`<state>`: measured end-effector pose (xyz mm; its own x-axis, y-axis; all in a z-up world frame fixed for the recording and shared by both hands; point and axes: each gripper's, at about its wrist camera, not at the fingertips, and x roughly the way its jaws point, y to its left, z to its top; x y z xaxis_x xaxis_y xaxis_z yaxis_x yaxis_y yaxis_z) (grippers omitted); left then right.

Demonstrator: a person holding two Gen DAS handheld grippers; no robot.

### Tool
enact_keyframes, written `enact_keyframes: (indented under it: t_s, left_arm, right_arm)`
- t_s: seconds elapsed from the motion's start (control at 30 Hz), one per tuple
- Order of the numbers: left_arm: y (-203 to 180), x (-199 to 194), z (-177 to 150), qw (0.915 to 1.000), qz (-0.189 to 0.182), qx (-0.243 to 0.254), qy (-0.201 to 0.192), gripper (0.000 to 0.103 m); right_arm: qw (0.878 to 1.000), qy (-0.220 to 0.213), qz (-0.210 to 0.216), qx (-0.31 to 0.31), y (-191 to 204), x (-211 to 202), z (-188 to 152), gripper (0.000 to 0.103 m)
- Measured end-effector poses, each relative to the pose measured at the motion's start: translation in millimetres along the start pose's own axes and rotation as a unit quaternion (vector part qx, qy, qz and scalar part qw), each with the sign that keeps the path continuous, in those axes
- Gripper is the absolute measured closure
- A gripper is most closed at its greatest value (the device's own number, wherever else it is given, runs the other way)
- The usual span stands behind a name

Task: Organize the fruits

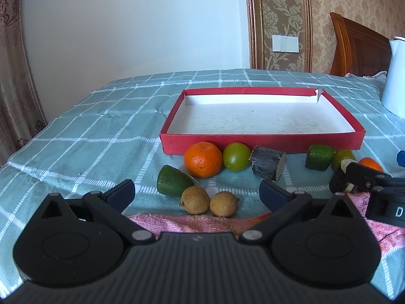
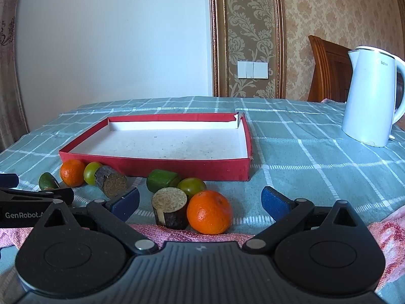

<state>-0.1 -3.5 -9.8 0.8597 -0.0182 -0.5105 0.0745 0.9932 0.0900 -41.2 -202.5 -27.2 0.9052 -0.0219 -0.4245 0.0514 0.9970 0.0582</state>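
Both hand-held grippers, left (image 1: 197, 190) and right (image 2: 200, 200), hover with jaws spread wide, gripping nothing. The fruits lie on the checked tabletop (image 1: 76, 136) just near the red box (image 1: 260, 141): an orange (image 1: 203, 159), a green tomato (image 1: 236, 156), two brown fruits (image 1: 195, 200) nearest the left one.

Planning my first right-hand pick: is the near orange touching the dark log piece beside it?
Touching. In the right wrist view the orange presses against the log piece with no cloth showing between them.
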Motion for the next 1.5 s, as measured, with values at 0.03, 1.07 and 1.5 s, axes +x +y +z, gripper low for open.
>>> enact_keyframes:
  t_s: [0.03,1.07,1.5]
  left_arm:
    - [0,0,0,1.0,0.0,0.0,0.0,0.0]
    - [0,4,-2,1.0,0.001,0.006,-0.001,0.0]
    - [4,7,-3,1.0,0.001,0.003,0.004,0.0]
  right_arm:
    - [1.0,0.0,0.0,0.001,0,0,0,0.0]
    - [1.0,0.008,0.006,-0.005,4,2,3,0.0]
    - [1.0,0.011,0.001,-0.011,-11,-3,-1,0.0]
